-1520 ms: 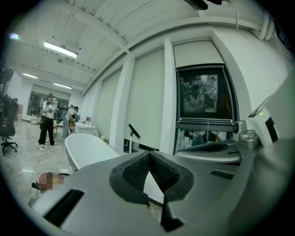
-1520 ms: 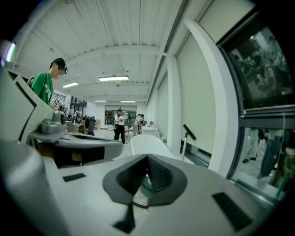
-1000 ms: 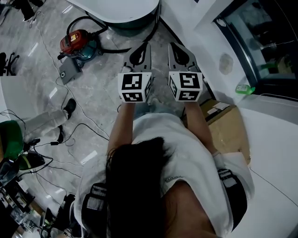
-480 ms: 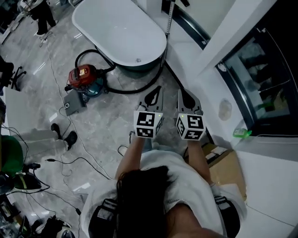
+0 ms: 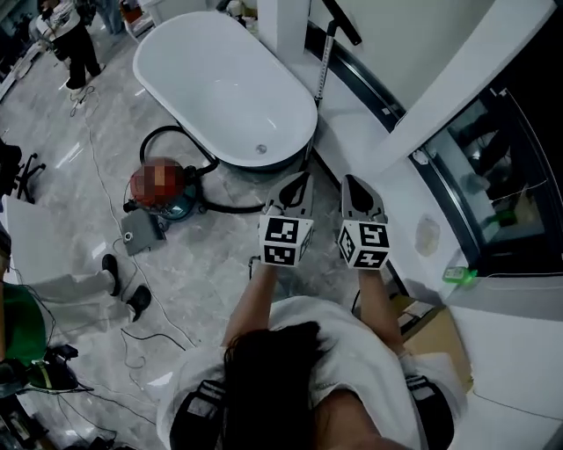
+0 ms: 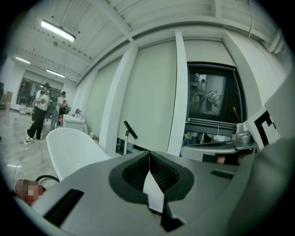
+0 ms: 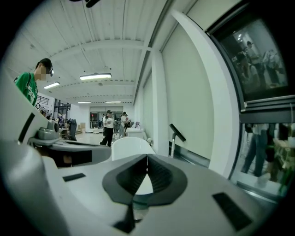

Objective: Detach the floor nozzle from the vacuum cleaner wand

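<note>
Floor nozzle (image 5: 339, 19) not yet detached: visible as a black bar atop the upright wand (image 5: 325, 61), propped by the wall past the far end of the white bathtub (image 5: 220, 88). Nothing done so far, by the look of it; approach, grip and pull-off all left. Held side by side, well short of it, jaws together and empty: left gripper (image 5: 297, 183), right gripper (image 5: 356, 186). In between: tub corner, and black hose (image 5: 230, 210) from the red canister (image 5: 160, 186).
</note>
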